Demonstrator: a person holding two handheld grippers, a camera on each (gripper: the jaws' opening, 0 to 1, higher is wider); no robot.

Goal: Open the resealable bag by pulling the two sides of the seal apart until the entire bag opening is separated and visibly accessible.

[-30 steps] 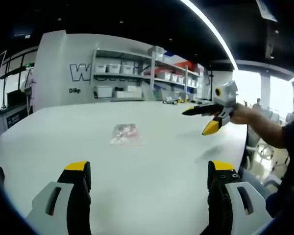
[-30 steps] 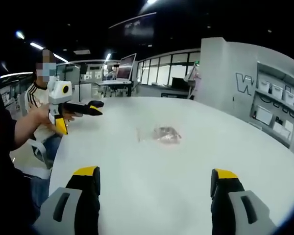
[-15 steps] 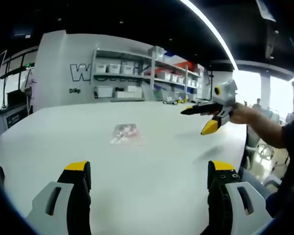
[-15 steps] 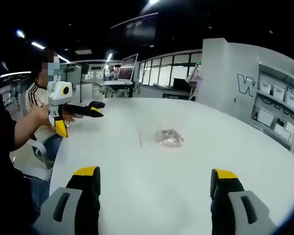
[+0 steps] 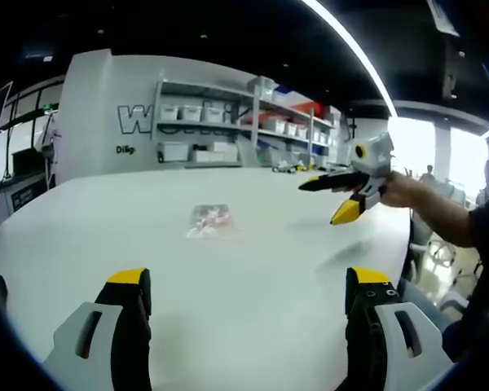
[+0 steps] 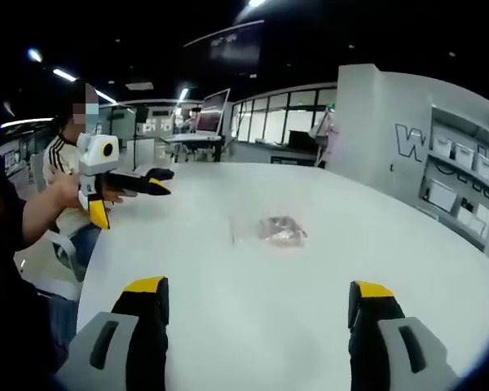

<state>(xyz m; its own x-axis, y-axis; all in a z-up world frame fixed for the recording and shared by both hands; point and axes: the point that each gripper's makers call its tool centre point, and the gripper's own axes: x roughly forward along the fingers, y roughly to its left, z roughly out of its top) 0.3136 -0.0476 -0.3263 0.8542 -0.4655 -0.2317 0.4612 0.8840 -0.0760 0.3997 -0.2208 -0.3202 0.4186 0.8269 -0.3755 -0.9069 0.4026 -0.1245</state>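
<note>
Small clear resealable plastic bag (image 5: pixel 208 221) flat mid white worktop (image 5: pixel 253 269), untouched. Left gripper (image 6: pixel 122 195) and right gripper (image 5: pixel 332 197) held level above opposite worktop edges, jaws spread, empty.

we are in an open-plan lab or workshop: grey metal shelving with white storage bins (image 5: pixel 228 130), a large white worktable (image 5: pixel 253 261), glass-walled partitions (image 6: pixel 277 122), a computer monitor (image 6: pixel 212 108), ceiling strip lights (image 5: pixel 350 49).

We are seeing a clear bag (image 5: pixel 209 221) showing pink and red contents on a white worktop (image 5: pixel 253 269), and grey tools (image 6: pixel 257 314) wearing yellow tips.
</note>
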